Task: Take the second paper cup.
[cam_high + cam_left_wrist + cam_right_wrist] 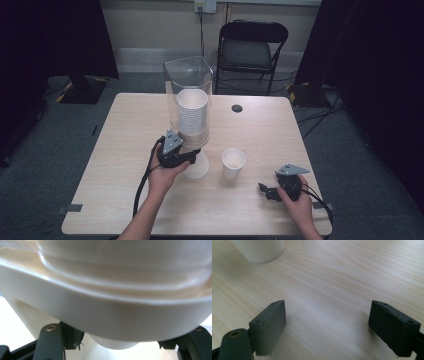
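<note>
Cup dispenser (189, 100): we see a tall clear tube holding a stack of white cups, standing upright on a white base at the middle of the table (125, 200), a little left of centre.
Bottom cup (113, 342): in the left gripper view we look up at the dispenser's white collar from very close, and a rounded white cup bottom pokes out beneath it, between the two jaws.
Left gripper (187, 157): held in the left hand, pressed up against the foot of the dispenser. We read its jaws as drawn in on the bottom cup; the pads sit at either side of it, though the contact itself is blurred.
Loose cup (233, 163): a single white paper cup stands upright on the table, just right of the dispenser's base and apart from it.
Right gripper (263, 190): held in the right hand low on the table, near its right front edge, pointing toward the loose cup. Its jaws stand wide apart with bare wood between them.
Beyond the table: a black folding chair (252, 50) stands by the far wall.
</note>
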Available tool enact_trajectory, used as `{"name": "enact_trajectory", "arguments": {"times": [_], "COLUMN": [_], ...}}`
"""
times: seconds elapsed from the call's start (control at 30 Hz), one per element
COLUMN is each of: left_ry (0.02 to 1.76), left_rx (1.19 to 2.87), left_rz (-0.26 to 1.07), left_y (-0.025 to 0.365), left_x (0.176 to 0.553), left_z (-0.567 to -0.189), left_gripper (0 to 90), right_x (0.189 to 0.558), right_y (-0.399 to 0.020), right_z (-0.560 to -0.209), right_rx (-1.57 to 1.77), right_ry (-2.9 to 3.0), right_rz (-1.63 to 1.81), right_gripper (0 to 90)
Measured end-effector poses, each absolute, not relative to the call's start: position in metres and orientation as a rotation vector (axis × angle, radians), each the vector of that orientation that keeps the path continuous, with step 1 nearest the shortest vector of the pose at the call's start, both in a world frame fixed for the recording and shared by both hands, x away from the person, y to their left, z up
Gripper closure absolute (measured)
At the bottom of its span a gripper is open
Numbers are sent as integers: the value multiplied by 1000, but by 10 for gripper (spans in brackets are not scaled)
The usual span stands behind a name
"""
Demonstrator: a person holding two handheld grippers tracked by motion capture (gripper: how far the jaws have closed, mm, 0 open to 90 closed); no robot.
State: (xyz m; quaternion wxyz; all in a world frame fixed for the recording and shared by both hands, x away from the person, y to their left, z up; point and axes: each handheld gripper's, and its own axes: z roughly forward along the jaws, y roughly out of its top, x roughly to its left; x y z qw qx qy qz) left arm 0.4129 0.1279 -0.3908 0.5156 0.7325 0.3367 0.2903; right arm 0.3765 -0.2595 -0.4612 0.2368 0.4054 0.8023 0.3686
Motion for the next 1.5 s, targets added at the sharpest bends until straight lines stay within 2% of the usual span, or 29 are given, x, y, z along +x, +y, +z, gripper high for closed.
{"name": "enact_trajectory", "arguments": {"times": [0.07, 0.1, 0.53, 0.8, 0.97, 1.03, 1.2, 1.5], "left_ry": [875, 890, 865, 885, 871, 867, 846, 822], "left_rx": [1823, 1777, 1751, 1805, 1806, 1764, 1768, 1788], "left_rz": [658, 637, 659, 609, 624, 642, 632, 645], "left_y": [127, 127, 128, 132, 132, 134, 134, 131], "left_x": [415, 415, 412, 413, 411, 409, 410, 415], "left_z": [-406, -412, -418, -408, -407, -402, -390, -396], "left_gripper": [357, 357, 357, 343, 332, 282, 263, 321], "right_x": [377, 376, 376, 376, 376, 376, 376, 376], "right_y": [-260, -260, -260, -260, -260, -260, -260, -260], "right_z": [-461, -461, -461, -461, -461, -461, -461, -461], "right_rx": [1111, 1114, 1114, 1114, 1113, 1115, 1114, 1114], "right_ry": [2200, 2200, 2200, 2201, 2200, 2201, 2201, 2201], "right_rz": [1010, 1010, 1010, 1010, 1010, 1011, 1011, 1010], "right_gripper": [140, 140, 139, 139, 139, 139, 139, 139]}}
